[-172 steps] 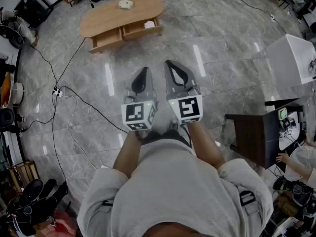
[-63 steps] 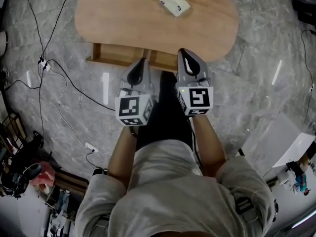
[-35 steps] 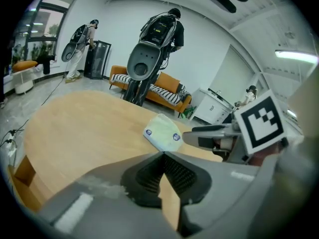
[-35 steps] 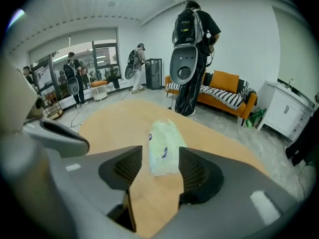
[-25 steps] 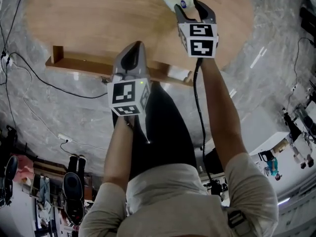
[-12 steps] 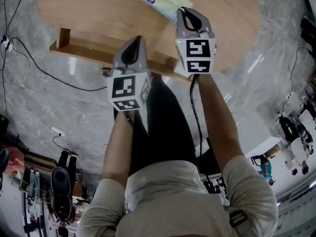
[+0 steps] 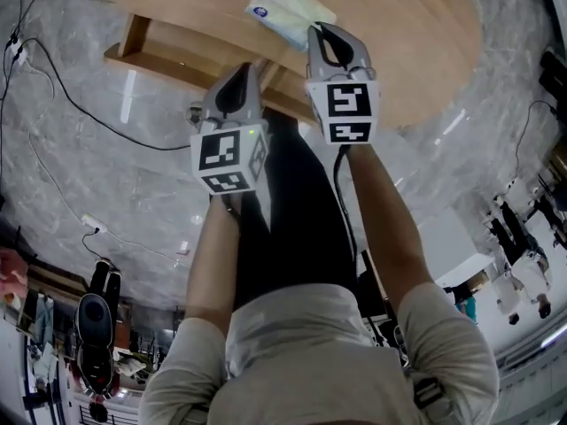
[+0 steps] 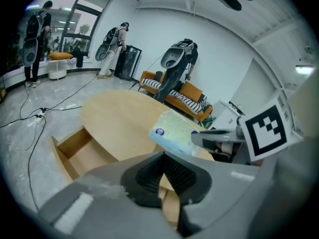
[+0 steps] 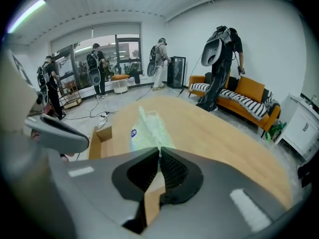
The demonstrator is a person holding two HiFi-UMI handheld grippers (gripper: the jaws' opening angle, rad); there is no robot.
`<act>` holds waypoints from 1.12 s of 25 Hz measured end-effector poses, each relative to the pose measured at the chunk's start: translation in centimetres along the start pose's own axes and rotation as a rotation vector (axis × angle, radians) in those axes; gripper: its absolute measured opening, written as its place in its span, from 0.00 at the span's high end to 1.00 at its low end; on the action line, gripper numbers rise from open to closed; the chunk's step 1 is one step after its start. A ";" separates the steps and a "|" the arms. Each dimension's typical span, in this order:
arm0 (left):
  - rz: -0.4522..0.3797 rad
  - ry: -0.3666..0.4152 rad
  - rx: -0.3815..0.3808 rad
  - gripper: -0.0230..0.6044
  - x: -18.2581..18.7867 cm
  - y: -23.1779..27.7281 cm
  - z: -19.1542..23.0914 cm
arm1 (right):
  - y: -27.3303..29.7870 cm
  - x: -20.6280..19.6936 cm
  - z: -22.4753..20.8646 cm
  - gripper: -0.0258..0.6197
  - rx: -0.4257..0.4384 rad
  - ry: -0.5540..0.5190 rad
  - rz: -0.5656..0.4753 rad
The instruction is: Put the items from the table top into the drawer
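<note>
Pinching the tissue pack (image 9: 147, 126) by its edge, the right gripper (image 9: 159, 152) shows its jaws clamped only in its own view. The left gripper (image 8: 163, 156) has its jaws together and empty; its view shows the pack tilted above the bench (image 8: 114, 118), beside the open drawer (image 8: 79, 151).

No words or numbers can be read. A round blue label (image 7: 260, 11) sits at the nine o'clock end of the tissue packet (image 7: 294, 7), its print too small. The cubes on the left gripper (image 7: 241, 69) and right gripper (image 7: 329, 28) bear only black-and-white square patterns.

Both arms extended forward; left hand-held gripper (image 7: 242, 71) jaws together, empty; right hand-held gripper (image 7: 324, 32) pinching packet (image 7: 282, 9) edge.
</note>
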State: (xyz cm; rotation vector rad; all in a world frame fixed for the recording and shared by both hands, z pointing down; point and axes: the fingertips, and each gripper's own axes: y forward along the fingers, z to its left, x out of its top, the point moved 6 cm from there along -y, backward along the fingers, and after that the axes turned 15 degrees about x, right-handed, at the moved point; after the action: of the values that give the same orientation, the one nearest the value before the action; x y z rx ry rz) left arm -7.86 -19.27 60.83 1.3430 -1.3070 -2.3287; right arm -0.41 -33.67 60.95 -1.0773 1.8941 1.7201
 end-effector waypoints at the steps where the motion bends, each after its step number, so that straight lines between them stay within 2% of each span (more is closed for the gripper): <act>1: -0.002 -0.008 0.008 0.93 -0.1 -0.4 0.7 | 0.2 0.1 0.8 0.95 0.008 -0.004 0.001; 12: -0.015 -0.075 0.073 0.93 -1.9 -3.7 8.2 | 3.4 1.2 9.7 0.95 0.095 -0.048 0.004; 19: -0.026 -0.100 0.086 0.93 -2.4 -5.3 11.7 | 5.1 1.7 14.7 0.95 0.142 -0.080 0.023; 28: -0.026 -0.129 0.129 0.93 -2.8 -6.0 17.2 | 8.9 2.4 19.1 0.95 0.184 -0.095 0.043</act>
State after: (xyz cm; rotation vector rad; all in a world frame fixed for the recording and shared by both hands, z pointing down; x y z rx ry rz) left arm -17.73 -3.67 61.88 1.2703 -1.5095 -2.4214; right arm -12.67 -16.39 61.64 -0.8765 1.9833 1.5543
